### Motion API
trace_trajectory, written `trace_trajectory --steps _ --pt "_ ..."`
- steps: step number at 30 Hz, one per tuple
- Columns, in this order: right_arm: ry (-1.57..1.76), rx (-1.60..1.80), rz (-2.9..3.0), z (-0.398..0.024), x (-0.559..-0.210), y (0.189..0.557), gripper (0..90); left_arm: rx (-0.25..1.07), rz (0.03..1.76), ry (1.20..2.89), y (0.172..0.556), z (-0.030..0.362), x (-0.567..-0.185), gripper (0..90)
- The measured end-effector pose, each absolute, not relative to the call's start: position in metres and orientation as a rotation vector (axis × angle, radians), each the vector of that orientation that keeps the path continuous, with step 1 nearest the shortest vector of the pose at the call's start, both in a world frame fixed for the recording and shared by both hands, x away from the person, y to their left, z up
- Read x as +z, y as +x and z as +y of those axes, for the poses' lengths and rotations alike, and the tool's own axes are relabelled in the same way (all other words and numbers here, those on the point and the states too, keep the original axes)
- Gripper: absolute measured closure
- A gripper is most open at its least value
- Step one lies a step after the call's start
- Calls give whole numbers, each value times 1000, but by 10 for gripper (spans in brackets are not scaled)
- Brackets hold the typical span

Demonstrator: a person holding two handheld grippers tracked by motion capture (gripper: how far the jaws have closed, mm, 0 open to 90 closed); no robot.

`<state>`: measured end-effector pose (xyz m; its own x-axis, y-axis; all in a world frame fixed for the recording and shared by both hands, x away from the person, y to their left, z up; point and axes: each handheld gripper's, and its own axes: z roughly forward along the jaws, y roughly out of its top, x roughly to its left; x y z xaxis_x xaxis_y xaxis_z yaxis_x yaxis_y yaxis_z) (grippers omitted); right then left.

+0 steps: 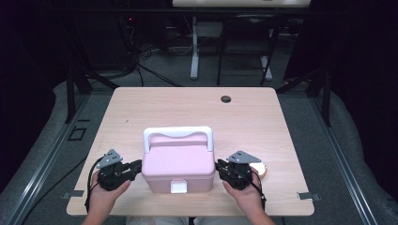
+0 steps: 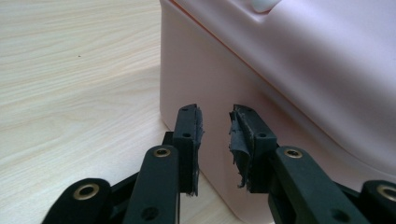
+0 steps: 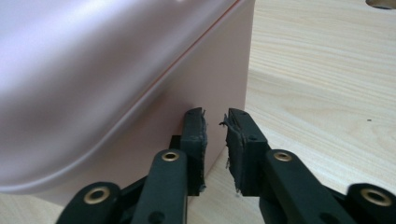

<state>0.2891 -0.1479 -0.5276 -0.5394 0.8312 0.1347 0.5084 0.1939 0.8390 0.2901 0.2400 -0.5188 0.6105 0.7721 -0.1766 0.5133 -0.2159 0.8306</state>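
Pink and smooth, the box (image 1: 178, 164) sits on the wooden table (image 1: 141, 108), near the edge where the person is. It has a white handle (image 1: 177, 133) standing up over its lid and a small white latch (image 1: 179, 186) on the front. The left gripper (image 1: 136, 166) is at the left side of the box, with its tips right up against the wall. In the left gripper view, its two black jaws have a small gap between them, and nothing is in that gap; the pink wall (image 2: 205, 84) is just past the tips. The right gripper (image 1: 219, 166) is at the right side of the box in the same way. Its jaws are nearly together, with a thin gap and nothing in it, and the pink wall (image 3: 205, 79) stands just beyond them. A small round tan thing (image 1: 261, 169) lies on the table just behind the right gripper. A dark round hole (image 1: 225, 99) is in the table, far off near the back edge. Beyond the table are dark frames and cables on a grey floor.
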Motion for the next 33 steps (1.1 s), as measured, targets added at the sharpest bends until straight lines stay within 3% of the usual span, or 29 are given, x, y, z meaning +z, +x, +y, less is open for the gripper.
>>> trace_trajectory --steps 9,33 --pt "1196 1206 2152 -145 -524 279 893 322 1049 1874 288 232 -518 806" --pt "1236 1191 2150 -161 -522 267 897 287 1013 1888 285 216 -518 845"
